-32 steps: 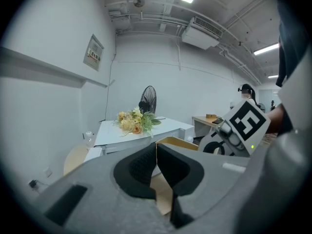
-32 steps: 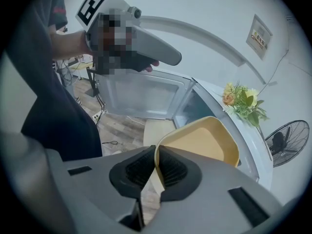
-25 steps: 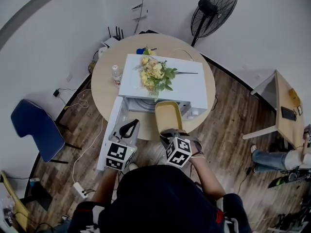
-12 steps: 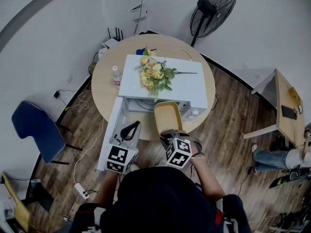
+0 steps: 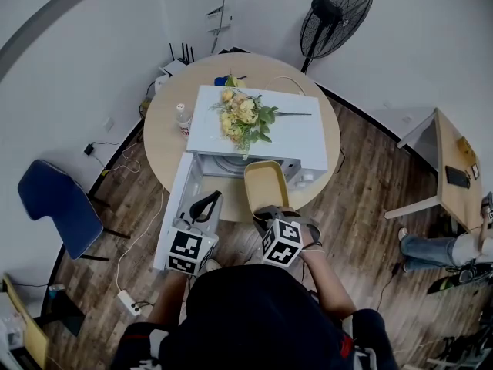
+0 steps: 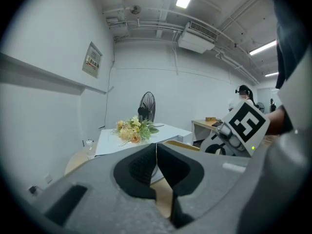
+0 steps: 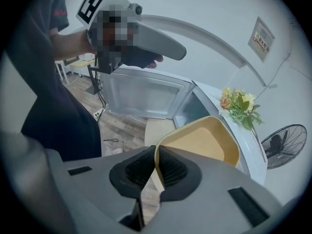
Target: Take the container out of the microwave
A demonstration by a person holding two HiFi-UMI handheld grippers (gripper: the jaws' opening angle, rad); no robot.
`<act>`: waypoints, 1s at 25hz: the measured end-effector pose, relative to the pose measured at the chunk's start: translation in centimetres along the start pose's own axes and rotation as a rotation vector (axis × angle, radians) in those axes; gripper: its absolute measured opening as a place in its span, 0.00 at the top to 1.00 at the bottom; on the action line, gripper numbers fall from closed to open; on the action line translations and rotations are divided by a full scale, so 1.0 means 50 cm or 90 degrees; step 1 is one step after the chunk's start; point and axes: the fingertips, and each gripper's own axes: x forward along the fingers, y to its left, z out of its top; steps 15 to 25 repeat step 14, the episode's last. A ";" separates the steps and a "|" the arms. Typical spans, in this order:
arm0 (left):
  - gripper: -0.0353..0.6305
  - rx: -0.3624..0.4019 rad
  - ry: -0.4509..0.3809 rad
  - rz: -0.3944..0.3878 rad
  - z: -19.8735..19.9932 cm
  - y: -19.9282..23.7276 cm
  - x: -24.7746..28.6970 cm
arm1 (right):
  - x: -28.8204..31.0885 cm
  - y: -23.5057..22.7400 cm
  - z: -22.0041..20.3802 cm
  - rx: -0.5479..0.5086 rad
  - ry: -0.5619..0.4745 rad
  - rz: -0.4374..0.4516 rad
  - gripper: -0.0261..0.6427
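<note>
My right gripper (image 5: 269,210) (image 7: 156,164) is shut on the near rim of a yellow container (image 5: 266,183) (image 7: 204,140), which it holds just in front of the open white microwave (image 5: 262,133). The container's bowl looks empty. The microwave door (image 5: 176,206) (image 7: 141,94) hangs open to the left. My left gripper (image 5: 208,199) (image 6: 156,155) hovers over that door with its jaws shut on nothing. In the left gripper view, the container's edge (image 6: 181,144) shows just past the jaws, beside the right gripper's marker cube (image 6: 246,123).
A bunch of yellow flowers (image 5: 245,118) lies on top of the microwave, which sits on a round wooden table (image 5: 166,133). A small bottle (image 5: 183,116) stands on the table at the left. A standing fan (image 5: 335,18), a blue chair (image 5: 58,203) and a side desk (image 5: 451,168) surround it.
</note>
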 end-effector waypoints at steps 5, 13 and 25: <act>0.92 -0.004 -0.003 0.008 0.006 0.012 0.000 | 0.005 0.000 -0.001 -0.001 0.003 0.003 0.92; 0.92 0.011 -0.010 0.017 0.024 0.036 0.003 | 0.014 0.000 0.004 -0.002 0.004 0.012 0.92; 0.92 0.012 -0.012 0.018 0.026 0.039 0.003 | 0.015 0.000 0.005 -0.003 0.005 0.013 0.92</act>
